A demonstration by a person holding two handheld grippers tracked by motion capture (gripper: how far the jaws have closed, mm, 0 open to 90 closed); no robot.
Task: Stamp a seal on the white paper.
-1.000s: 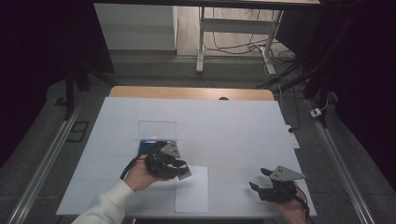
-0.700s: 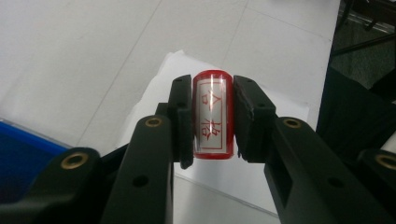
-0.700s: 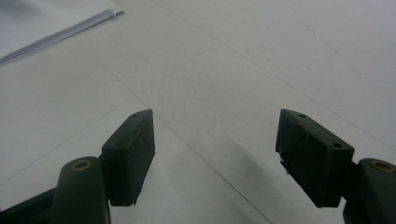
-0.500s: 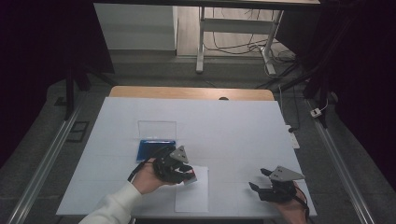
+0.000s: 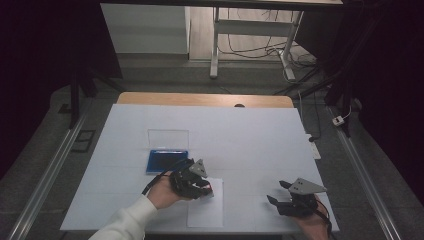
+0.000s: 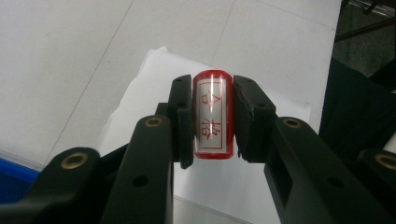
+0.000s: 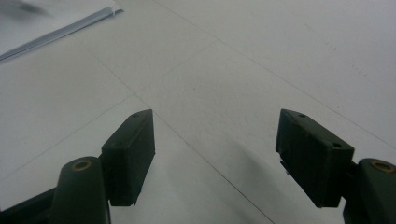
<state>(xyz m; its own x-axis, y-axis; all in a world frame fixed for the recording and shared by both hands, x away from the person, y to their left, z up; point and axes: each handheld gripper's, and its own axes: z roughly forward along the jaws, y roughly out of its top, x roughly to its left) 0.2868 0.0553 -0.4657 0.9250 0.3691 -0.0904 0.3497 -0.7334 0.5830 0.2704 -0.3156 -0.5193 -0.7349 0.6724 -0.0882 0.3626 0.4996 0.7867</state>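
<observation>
White table; left tongs grip red stamp.

**Red characters on the stamp's face**

The one readable marking stands on the red stamp clamped between the jaws of the left hand-held gripper. Its white face, framed by a thin red rectangle, carries two red Chinese characters stacked one above the other. In the left gripper view they appear to read 合格, though glare across the top half blurs the upper character. In the high view the stamp is too small for its characters to be read.
</observation>
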